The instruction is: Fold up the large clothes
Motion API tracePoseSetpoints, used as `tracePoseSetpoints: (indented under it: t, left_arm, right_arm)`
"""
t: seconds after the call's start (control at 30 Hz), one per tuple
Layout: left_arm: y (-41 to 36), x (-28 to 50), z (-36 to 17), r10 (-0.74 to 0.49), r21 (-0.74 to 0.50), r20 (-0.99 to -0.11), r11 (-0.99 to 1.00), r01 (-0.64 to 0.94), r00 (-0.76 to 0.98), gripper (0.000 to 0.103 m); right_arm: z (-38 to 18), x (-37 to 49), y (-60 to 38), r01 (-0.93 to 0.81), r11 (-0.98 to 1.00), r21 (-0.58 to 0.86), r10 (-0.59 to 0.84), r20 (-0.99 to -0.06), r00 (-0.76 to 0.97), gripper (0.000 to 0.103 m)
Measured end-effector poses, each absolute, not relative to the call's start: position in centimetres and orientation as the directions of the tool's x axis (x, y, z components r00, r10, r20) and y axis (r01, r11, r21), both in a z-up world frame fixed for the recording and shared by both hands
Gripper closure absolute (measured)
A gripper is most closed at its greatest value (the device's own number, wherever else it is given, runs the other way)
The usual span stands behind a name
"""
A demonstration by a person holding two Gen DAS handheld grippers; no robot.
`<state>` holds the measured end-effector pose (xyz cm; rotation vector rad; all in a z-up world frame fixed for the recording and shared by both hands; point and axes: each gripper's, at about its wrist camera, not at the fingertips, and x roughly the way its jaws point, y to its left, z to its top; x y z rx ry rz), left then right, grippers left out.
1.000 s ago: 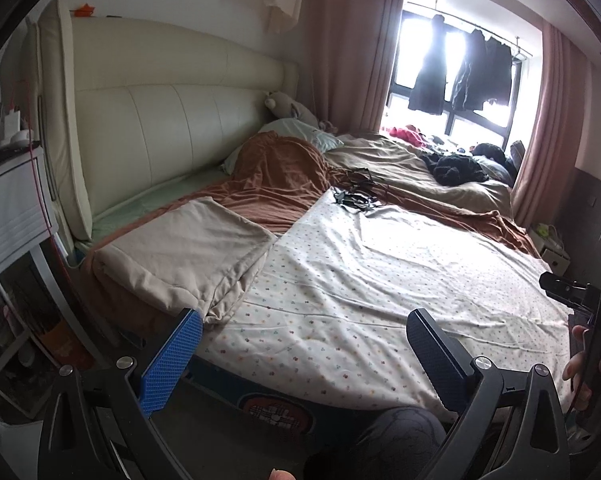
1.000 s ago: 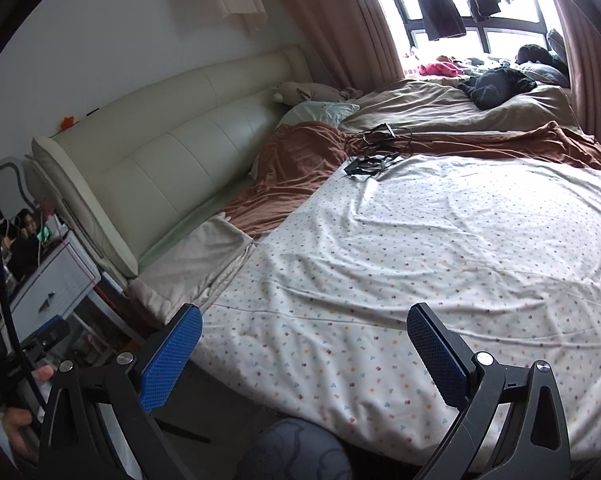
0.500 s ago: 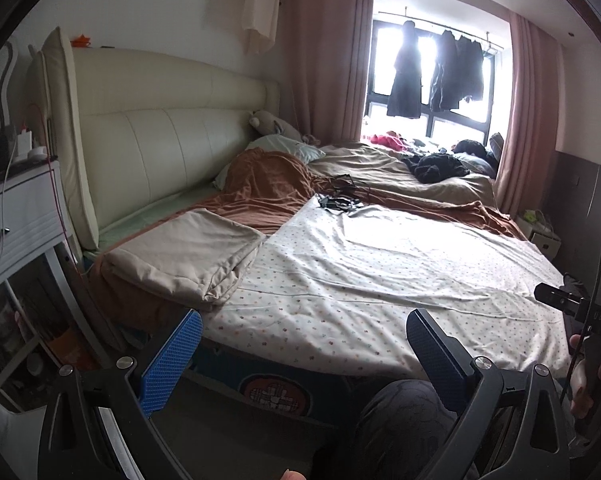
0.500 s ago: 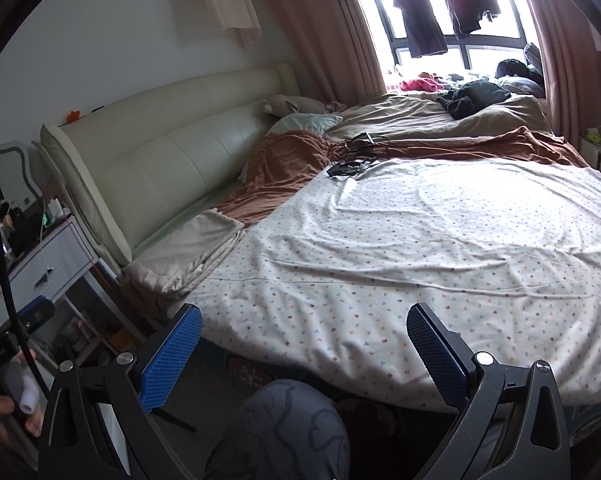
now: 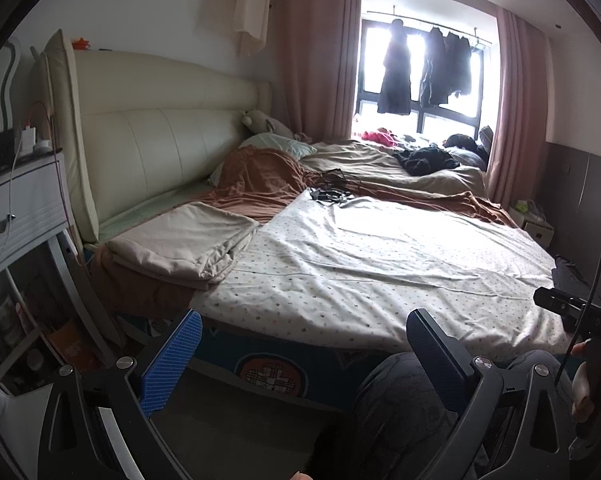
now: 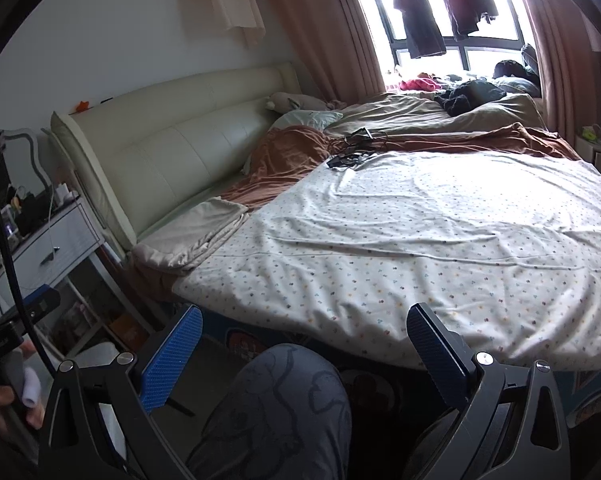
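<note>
- The left gripper (image 5: 302, 356) is held in the air in front of the bed, with its two fingers spread wide and nothing between them.
- The right gripper (image 6: 304, 354) is held the same way, fingers wide apart and empty.
- A big white sheet with small coloured dots (image 5: 380, 264) is spread flat over the bed, with some wrinkles in it. Its near edge hangs over the side of the bed (image 5: 272, 372), just past both grippers.
- A folded beige blanket (image 5: 184, 244) is laid at the left end of the bed, just beside the dotted sheet.
- A brown blanket (image 5: 260, 184) is bunched up behind them, near the cream headboard (image 5: 156, 148).
- A tangle of black cables (image 5: 330, 194) is seen at the far edge of the dotted sheet.
- Dark clothes (image 5: 396, 76) are hung in front of the bright window.
- A knee in grey patterned trousers (image 6: 276, 412) is seen low down, between the fingers of the right gripper.
- A white bedside drawer (image 5: 20, 208) is seen at the left.
</note>
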<state>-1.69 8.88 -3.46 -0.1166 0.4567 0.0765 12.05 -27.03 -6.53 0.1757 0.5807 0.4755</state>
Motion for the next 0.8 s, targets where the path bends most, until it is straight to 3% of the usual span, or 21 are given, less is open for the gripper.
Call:
tracePoseSetpoints:
  t: [0.8]
  left_arm:
    - [8.19,-1.68,-3.37,0.072,-0.075,-0.442,0.99,-0.116,0.894,0.001]
  right_arm:
    - [-7.05,12.04,-27.17,-0.343,0.886,0.312,0.46,-0.495,0.737,0.0]
